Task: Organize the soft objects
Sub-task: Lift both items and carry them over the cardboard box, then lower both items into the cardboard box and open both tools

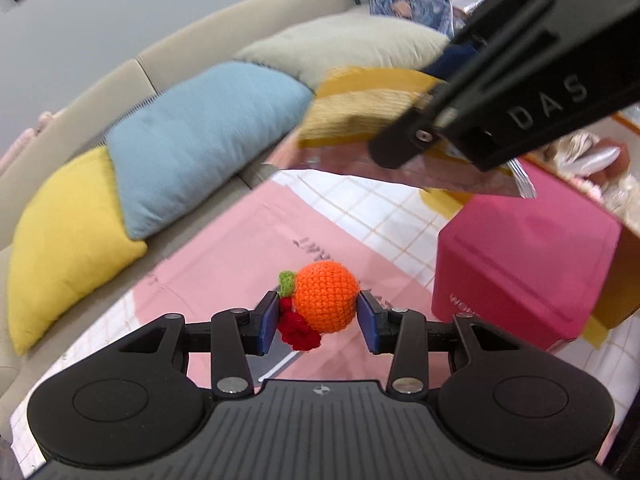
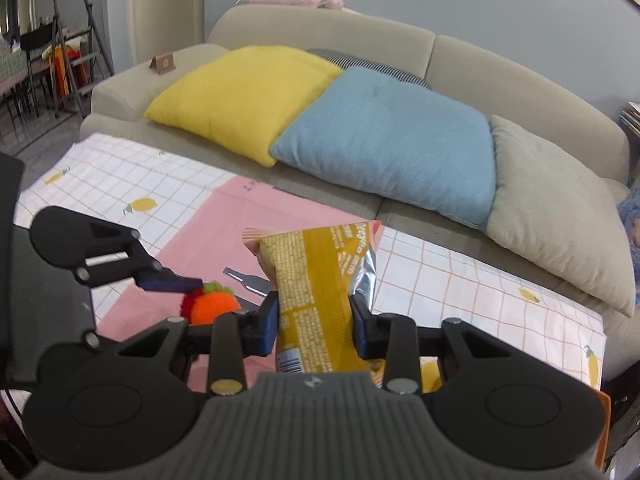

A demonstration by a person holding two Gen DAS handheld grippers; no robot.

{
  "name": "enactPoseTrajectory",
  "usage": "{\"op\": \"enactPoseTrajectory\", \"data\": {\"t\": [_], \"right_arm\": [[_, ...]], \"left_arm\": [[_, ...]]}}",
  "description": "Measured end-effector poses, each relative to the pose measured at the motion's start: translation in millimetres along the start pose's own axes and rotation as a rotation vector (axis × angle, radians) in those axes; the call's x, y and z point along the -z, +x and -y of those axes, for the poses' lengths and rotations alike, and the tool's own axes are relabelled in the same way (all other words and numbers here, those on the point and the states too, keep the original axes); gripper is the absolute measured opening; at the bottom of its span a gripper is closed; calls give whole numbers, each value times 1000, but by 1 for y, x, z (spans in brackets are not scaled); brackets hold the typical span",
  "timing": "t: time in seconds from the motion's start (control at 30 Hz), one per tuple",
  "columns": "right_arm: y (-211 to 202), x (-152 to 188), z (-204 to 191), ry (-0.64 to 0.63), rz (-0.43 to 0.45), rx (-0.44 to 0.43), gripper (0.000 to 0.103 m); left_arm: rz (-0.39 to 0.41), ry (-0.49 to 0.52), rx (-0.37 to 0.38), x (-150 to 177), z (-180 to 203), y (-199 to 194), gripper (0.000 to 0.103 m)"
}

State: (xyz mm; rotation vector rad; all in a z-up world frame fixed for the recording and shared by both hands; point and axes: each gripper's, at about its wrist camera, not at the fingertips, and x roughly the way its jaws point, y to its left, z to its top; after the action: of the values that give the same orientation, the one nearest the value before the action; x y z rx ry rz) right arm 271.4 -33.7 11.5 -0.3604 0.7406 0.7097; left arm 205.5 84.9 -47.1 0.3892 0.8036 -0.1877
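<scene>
1. On the side of the right gripper (image 1: pixel 404 148) we read the letters "DAS"; the print on the yellow snack bag (image 2: pixel 316 300) is too small to read.
2. We count three cushions on the sofa (image 2: pixel 500 64): one yellow (image 2: pixel 240 96), one blue (image 2: pixel 388 140), one grey (image 2: pixel 560 208).
3. We see the left gripper (image 1: pixel 318 314) half closed, pads pressing one crocheted orange (image 1: pixel 326 300) with a red piece beside it, above the pink sheet (image 1: pixel 224 248).
4. Our right gripper clamps the one bag upright.
5. One magenta box (image 1: pixel 520 256) stands nearby.
</scene>
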Motion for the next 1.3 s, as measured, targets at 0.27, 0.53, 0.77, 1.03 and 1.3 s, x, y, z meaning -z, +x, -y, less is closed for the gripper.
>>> {"op": "enactPoseTrajectory", "data": {"t": [0.27, 0.53, 0.77, 1.03, 1.3], "right_arm": [[-61, 24, 35, 88, 45, 42, 36], [-117, 72, 97, 240, 49, 157, 36], [-129, 131, 137, 356, -49, 228, 36], [-101, 191, 162, 465, -198, 186, 36], [-68, 207, 181, 655, -199, 79, 36]], "left_arm": [[132, 7, 9, -28, 16, -58, 48], [247, 49, 117, -70, 56, -85, 48], [221, 129, 288, -96, 125, -67, 48], [67, 233, 423, -103, 195, -20, 48], [-96, 189, 429, -94, 220, 21, 48]]}}
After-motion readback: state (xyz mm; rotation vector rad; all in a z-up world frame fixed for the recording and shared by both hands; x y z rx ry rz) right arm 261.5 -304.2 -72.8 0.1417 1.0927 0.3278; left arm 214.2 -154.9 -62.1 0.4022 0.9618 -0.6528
